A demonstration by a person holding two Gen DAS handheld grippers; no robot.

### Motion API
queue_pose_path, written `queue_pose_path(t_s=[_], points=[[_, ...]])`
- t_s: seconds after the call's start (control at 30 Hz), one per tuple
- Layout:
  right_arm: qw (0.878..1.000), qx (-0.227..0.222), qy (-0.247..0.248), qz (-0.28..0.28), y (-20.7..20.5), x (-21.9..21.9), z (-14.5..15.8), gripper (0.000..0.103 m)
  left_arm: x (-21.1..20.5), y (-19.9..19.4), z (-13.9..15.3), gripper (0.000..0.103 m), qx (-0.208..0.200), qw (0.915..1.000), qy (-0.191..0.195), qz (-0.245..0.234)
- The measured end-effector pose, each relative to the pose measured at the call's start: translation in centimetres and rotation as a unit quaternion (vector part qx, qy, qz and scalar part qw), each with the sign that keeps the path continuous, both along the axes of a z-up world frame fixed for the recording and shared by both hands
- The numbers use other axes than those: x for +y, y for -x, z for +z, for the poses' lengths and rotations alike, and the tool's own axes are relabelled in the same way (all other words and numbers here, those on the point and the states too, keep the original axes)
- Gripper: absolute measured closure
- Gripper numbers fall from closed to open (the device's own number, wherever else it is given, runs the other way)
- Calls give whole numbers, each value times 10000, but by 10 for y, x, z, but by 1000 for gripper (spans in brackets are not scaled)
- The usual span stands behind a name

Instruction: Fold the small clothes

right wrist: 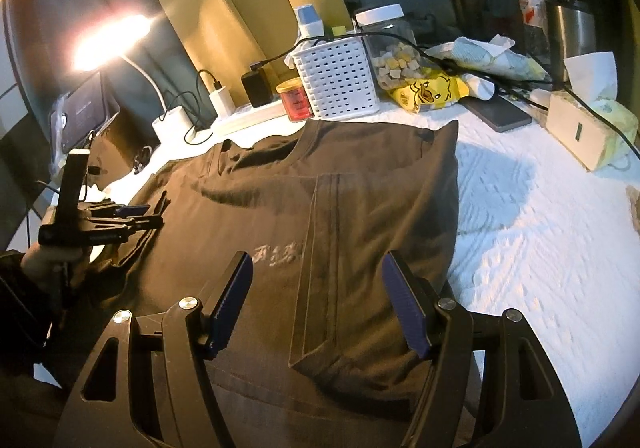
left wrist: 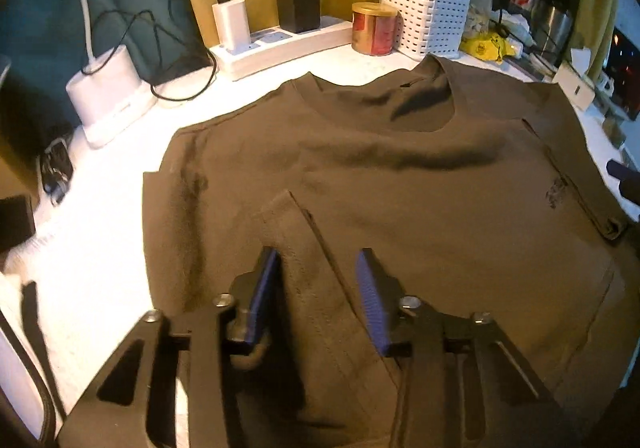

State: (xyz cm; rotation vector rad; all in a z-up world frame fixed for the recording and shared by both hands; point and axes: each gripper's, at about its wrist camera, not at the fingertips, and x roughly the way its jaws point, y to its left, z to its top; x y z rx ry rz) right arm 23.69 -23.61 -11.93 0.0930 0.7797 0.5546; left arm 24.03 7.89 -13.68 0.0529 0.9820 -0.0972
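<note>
A dark brown T-shirt (left wrist: 400, 176) (right wrist: 360, 188) lies flat on the white textured cover (right wrist: 540, 248), collar towards the far clutter. Both sleeves are folded inward over the body. My left gripper (left wrist: 318, 254) hovers low over the shirt's left side. The folded left sleeve (left wrist: 304, 248) runs between its blue pads, which stand apart and show no squeeze on the cloth. In the right wrist view that gripper (right wrist: 152, 214) sits at the shirt's left edge, held by a hand. My right gripper (right wrist: 316, 260) stands wide open above the folded right sleeve (right wrist: 324, 248), beside a pale print (right wrist: 280, 252).
Behind the collar stand a power strip (left wrist: 280, 44) with chargers, a red tin (left wrist: 374, 28), a white slotted basket (left wrist: 428, 16) and a jar (right wrist: 392, 48). A white lamp base (left wrist: 108, 88) sits far left. A yellow bag (right wrist: 432, 90), phone (right wrist: 500, 114) and tissue box (right wrist: 580, 128) lie at right.
</note>
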Motion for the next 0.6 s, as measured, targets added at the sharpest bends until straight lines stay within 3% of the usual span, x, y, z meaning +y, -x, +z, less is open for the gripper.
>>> queue_pose_path(t_s=[0.1,0.23,0.47,0.6], points=[[10000,53,-10,-4,-4,1,-3,32,1,-2,5,91,-88,10000,-43,17],[10000,69,-23,26,-7,3,-4,32,-12,0,7,97,-178,9996,-60,-220],[10000,42,-13,-36,-7,1,-3,32,-40,-7,15,97,-310,9970,141,-699],[10000,21,-5,-82,-2,-2,0,32,-47,-7,14,93,-201,9974,5,-695]])
